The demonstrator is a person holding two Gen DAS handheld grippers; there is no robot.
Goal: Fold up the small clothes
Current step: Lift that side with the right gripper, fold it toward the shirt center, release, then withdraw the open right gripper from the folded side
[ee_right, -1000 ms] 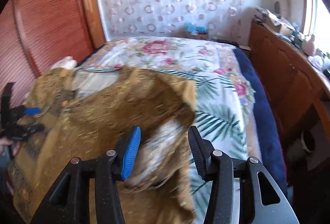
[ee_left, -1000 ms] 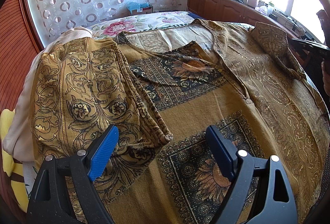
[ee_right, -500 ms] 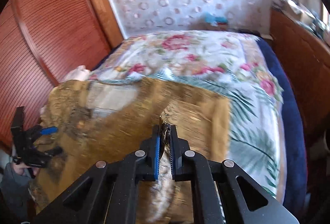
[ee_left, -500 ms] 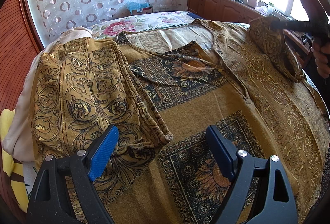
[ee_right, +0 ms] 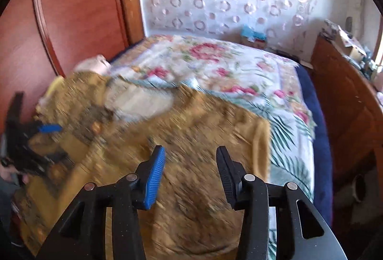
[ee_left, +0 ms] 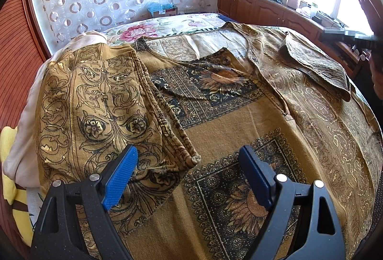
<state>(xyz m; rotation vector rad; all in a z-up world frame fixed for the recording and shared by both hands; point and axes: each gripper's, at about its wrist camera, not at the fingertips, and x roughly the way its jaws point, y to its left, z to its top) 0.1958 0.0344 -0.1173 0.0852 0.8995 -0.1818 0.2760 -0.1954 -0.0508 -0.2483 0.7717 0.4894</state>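
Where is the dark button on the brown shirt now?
In the left wrist view, the dark button sits at the shirt's neckline, upper centre, just above the sunflower print.

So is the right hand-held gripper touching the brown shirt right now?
Apart. In the right wrist view the right hand-held gripper has its jaws opening with nothing pinched between them; the brown shirt lies below, blurred.

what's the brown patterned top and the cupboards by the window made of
Top: looks like soft woven cloth, matte with glinting gold print; it drapes and creases, and hems show stitching. The exact fibre is unclear. Cupboards: apparently reddish wood or wood veneer with a smooth, slightly glossy finish and raised panel doors.
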